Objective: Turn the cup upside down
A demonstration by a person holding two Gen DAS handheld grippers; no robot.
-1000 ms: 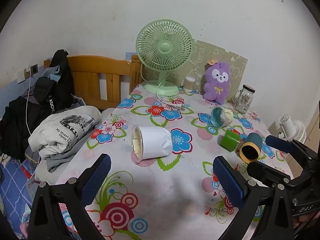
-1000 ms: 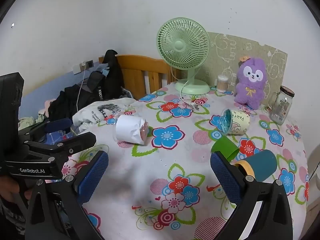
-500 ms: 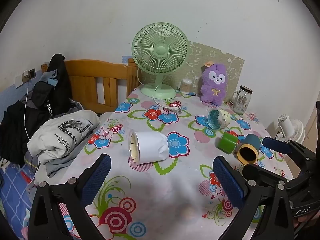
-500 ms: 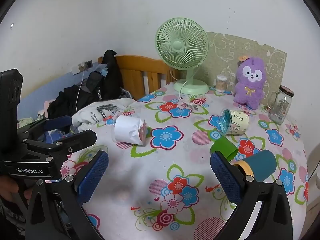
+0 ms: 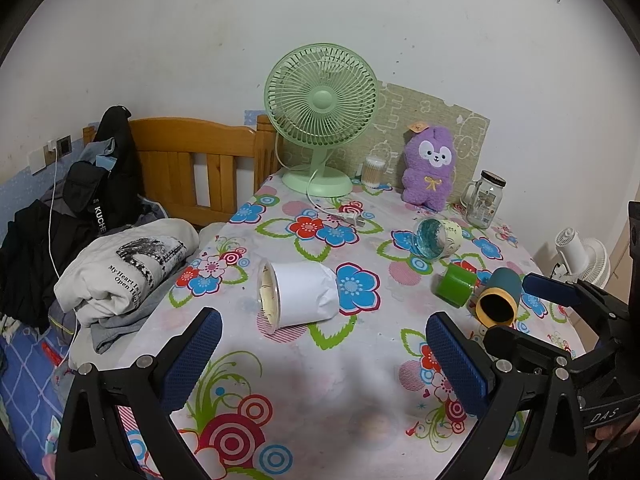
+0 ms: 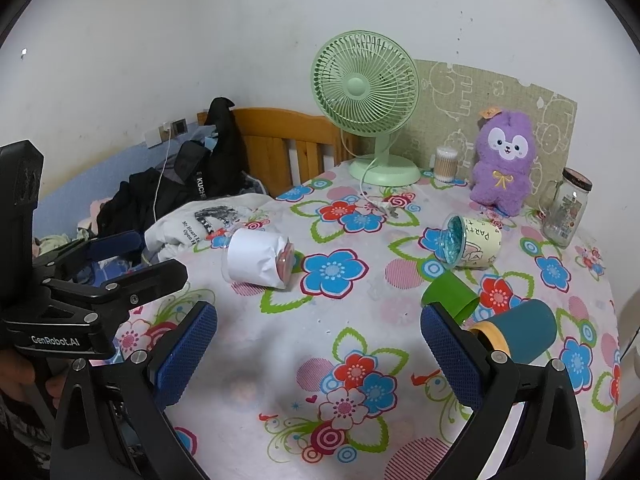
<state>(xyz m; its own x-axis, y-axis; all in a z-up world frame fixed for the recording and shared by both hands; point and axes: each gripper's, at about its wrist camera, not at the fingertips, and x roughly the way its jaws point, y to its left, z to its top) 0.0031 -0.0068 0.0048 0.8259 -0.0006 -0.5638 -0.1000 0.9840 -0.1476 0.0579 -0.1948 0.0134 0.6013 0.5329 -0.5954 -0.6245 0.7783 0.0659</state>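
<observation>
Several cups lie on their sides on the flowered tablecloth (image 5: 320, 380). A white paper-wrapped cup (image 5: 298, 294) (image 6: 258, 262) lies left of centre. A cream cup with blue inside (image 5: 438, 236) (image 6: 472, 246), a green cup (image 5: 456, 290) (image 6: 450, 298) and a teal cup with a yellow rim (image 5: 500, 302) (image 6: 518, 332) lie to the right. My left gripper (image 5: 324, 356) is open and empty, just short of the white cup. My right gripper (image 6: 320, 352) is open and empty, its right finger beside the teal cup.
A green fan (image 5: 320, 120), a cotton-swab jar (image 5: 372, 172), a purple plush toy (image 5: 430, 168) and a glass jar mug (image 5: 484, 198) stand along the back. Folded clothes (image 5: 120, 264) and a wooden bed frame (image 5: 200, 164) are at the left.
The left gripper has pulled back and risen slightly, so the table looks a little farther away. The right gripper has barely moved. Both stay open.
</observation>
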